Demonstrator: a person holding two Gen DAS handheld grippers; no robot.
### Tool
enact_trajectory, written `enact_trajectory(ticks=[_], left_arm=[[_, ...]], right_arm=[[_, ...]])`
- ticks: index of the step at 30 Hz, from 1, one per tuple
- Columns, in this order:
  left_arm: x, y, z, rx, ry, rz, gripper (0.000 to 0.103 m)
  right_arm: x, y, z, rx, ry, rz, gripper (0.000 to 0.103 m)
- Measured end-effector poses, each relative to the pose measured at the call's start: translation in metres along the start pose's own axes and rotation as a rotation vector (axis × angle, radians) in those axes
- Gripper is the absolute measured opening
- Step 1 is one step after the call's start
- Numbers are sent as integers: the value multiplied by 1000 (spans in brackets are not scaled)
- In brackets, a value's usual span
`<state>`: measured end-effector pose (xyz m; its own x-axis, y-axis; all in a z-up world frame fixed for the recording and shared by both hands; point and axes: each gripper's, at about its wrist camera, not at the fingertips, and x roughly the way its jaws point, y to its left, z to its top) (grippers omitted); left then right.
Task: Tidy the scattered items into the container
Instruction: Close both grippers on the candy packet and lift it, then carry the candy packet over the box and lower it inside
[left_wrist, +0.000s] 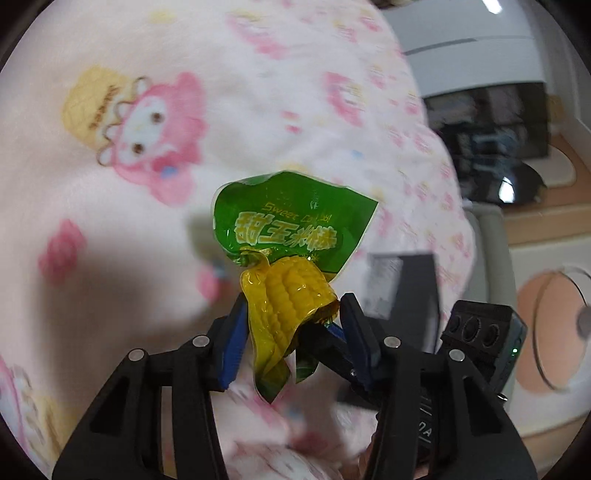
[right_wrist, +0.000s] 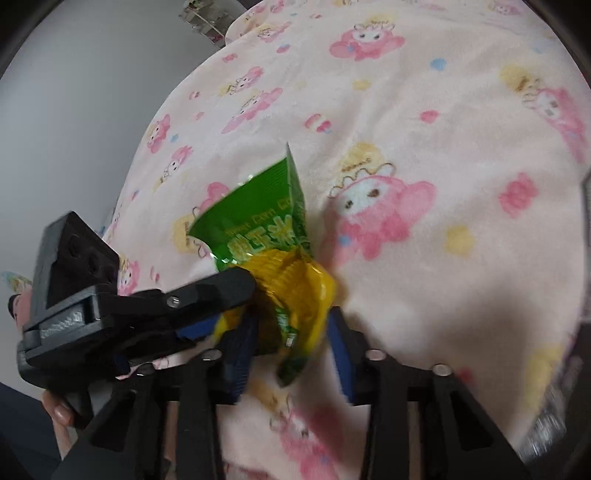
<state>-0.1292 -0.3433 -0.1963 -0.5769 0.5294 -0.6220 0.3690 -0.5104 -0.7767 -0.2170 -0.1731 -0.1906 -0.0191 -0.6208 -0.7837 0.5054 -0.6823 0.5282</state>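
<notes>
A vacuum-packed sweet corn cob in a green and yellow wrapper is held above a pink cartoon-print blanket. My left gripper has its blue pads on both sides of the pack's yellow end. In the right wrist view the same pack sits between my right gripper's blue pads, which stand a little apart from it. The left gripper's finger reaches in from the left and pinches the pack. No container is clearly visible.
The blanket covers a soft surface filling most of both views. To the right in the left wrist view are a dark screen and pale furniture. A grey wall is at the left of the right wrist view.
</notes>
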Motion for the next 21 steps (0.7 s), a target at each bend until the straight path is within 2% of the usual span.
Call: enact_trajectory(ticks=[3,6,11,16,21], left_arm=[[-9,-26,-20,64,23,-42,49],[-8,-63,-35,149,56,-54,37],[7,-123,-45,260,93,-126,34],[46,-180,-55,335,153,-166,34],[120,-240,-60,405,264,-110,34]], right_arm=[[-40,8,-21,-18,-52,-1,28],[-78,10,-40,-32,-89,-47,28],[-148,-9,-49,10,-189,-62,29],[-206,-36,-51,1,-275,-118,29],[-239,-98,-49,33,-258,-171,30]])
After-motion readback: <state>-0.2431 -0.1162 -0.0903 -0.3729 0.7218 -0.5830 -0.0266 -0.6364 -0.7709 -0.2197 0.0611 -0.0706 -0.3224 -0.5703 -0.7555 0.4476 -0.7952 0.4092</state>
